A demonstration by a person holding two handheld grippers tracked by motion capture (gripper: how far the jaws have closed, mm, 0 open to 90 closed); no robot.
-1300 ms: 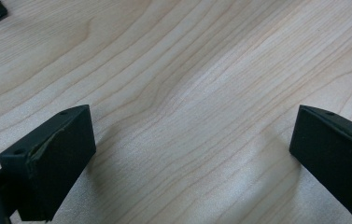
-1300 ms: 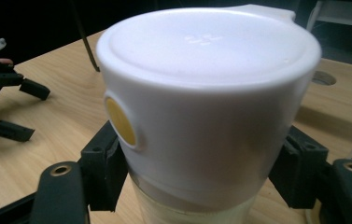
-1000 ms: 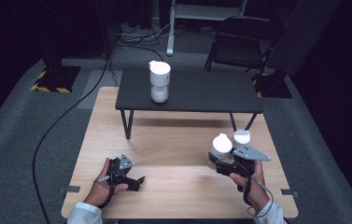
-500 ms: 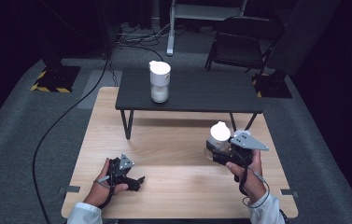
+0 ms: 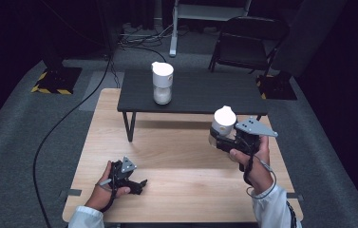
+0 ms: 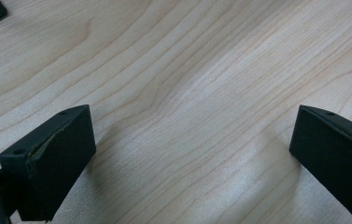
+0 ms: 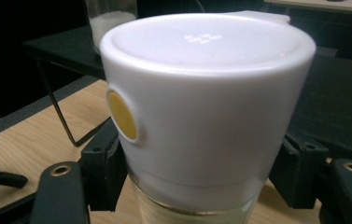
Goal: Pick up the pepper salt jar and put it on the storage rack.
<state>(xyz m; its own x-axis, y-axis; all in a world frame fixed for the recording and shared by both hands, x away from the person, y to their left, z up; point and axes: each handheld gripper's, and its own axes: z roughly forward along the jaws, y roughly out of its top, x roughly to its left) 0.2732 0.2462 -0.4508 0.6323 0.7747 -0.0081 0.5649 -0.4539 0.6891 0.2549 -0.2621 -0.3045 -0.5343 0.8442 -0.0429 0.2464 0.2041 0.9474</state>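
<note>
Here, R gripper (image 5: 221, 137) pinches white-lidded jar (image 5: 223, 122) above wood table (image 5: 186, 156) (dark room), L gripper (image 5: 138, 183) spread

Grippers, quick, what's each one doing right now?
Left gripper: open, nothing between its jaws.
Right gripper: shut on the white-lidded jar.

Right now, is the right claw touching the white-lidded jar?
Touching. In the right gripper view, both black jaws press the sides of the white-lidded jar; the right claw holds it.
</note>
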